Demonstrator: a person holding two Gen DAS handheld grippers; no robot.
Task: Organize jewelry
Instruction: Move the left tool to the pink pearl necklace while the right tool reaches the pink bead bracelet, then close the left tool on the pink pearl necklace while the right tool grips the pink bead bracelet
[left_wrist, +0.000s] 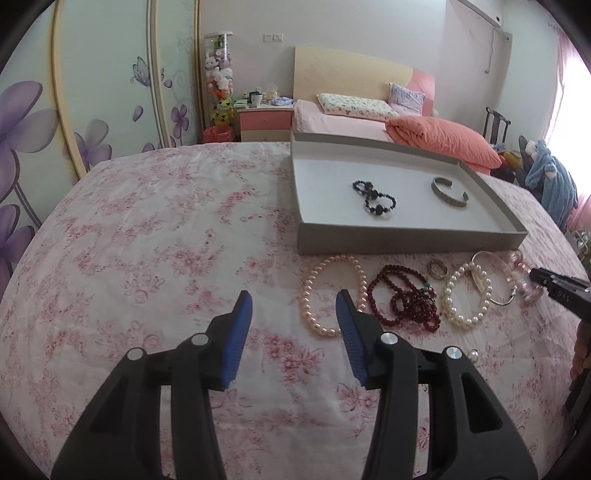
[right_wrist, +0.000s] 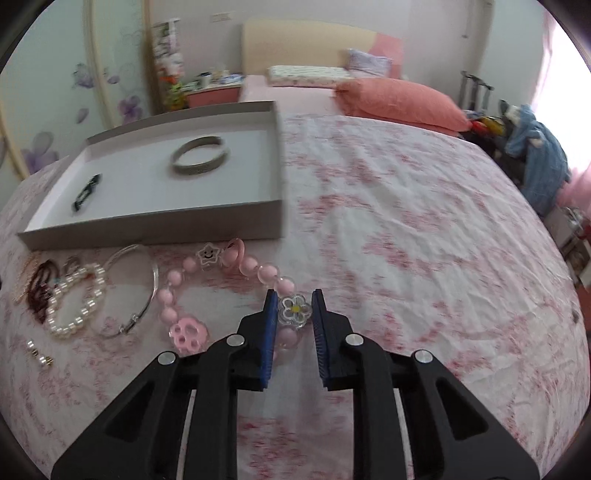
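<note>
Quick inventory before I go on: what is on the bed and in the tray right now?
Tray: one, grey, on bedspread.
Bead bracelet: one, black, in tray.
Cuff bangle: one, silver, in tray.
Pearl bracelets: two, pinkish and white, before tray.
Bead strand: one, dark red, between the pearl bracelets.
Ring: one, silver, near tray.
Thin bangle: one, silver, beside white pearls.
Charm bracelet: one, pink, rightmost.
Bedspread: pink floral.
Left tongs: open, by pinkish pearls.
Right tongs: astride the charm bracelet's flower charm, contact unclear.
</note>
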